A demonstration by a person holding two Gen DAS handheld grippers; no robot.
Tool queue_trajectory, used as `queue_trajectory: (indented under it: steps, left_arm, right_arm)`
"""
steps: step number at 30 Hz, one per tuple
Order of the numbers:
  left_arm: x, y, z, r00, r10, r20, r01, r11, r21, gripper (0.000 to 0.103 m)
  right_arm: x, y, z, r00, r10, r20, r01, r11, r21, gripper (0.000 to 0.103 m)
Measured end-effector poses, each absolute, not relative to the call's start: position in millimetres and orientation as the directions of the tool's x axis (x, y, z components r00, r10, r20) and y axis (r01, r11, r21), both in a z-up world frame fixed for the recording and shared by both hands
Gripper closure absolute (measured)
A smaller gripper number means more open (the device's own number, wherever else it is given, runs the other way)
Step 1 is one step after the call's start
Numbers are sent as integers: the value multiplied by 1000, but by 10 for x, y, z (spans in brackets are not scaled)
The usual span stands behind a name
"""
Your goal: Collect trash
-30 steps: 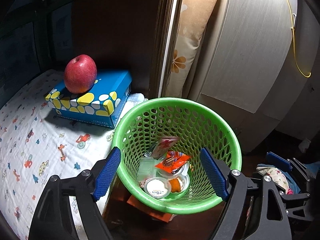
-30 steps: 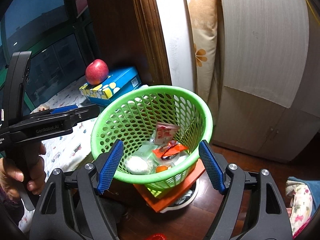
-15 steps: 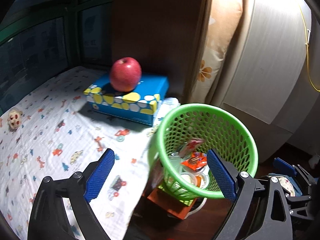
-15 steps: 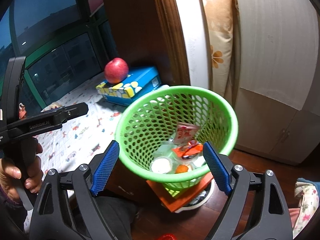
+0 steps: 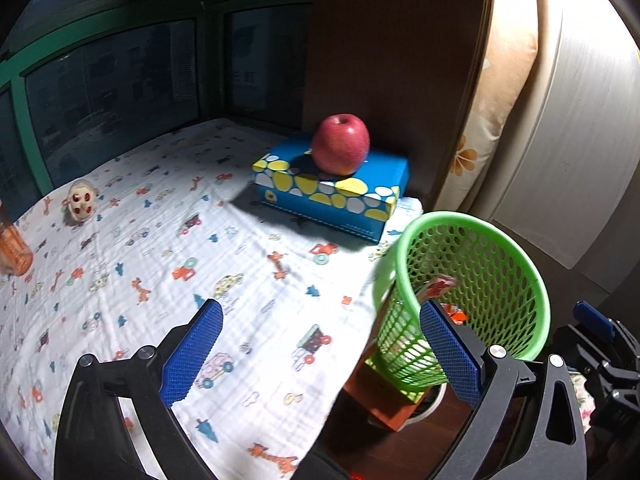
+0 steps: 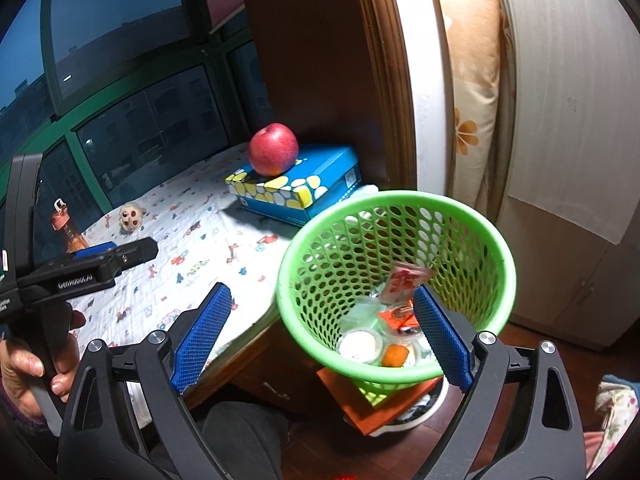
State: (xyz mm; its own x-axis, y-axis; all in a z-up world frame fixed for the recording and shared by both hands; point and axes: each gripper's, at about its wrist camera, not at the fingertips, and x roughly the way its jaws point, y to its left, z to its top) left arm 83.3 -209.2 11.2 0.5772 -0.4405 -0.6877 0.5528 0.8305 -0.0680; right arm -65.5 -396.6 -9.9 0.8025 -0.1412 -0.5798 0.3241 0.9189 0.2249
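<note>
A green mesh basket (image 6: 460, 216) stands beside the table on a red-brown block, also in the left wrist view (image 5: 536, 280). It holds wrappers (image 6: 404, 280) and small plastic cups (image 6: 360, 345). My left gripper (image 5: 320, 354) is open and empty above the patterned tablecloth (image 5: 160, 248), left of the basket. My right gripper (image 6: 320, 338) is open and empty, its right finger over the basket's near rim. The left gripper shows in the right wrist view (image 6: 104, 258) at far left.
A red apple (image 5: 340, 144) sits on a blue spotted tissue box (image 5: 332, 196) at the table's back. A small round toy (image 5: 82, 202) and an orange bottle (image 5: 12, 246) lie at the far left. A wardrobe (image 6: 568, 100) and dark windows surround.
Both grippers have swung left, away from above the basket. The left gripper now faces the tablecloth, and the toy and bottle have come into view.
</note>
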Motion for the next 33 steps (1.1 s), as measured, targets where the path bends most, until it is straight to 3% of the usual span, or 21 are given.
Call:
queue_trajectory:
  steps: [33]
  left_arm:
    - [752, -1348, 254, 697, -329, -637, 387, 921, -52, 7]
  right_arm:
    - [-589, -3643, 60, 812, -196, -550, 337, 927, 167, 5]
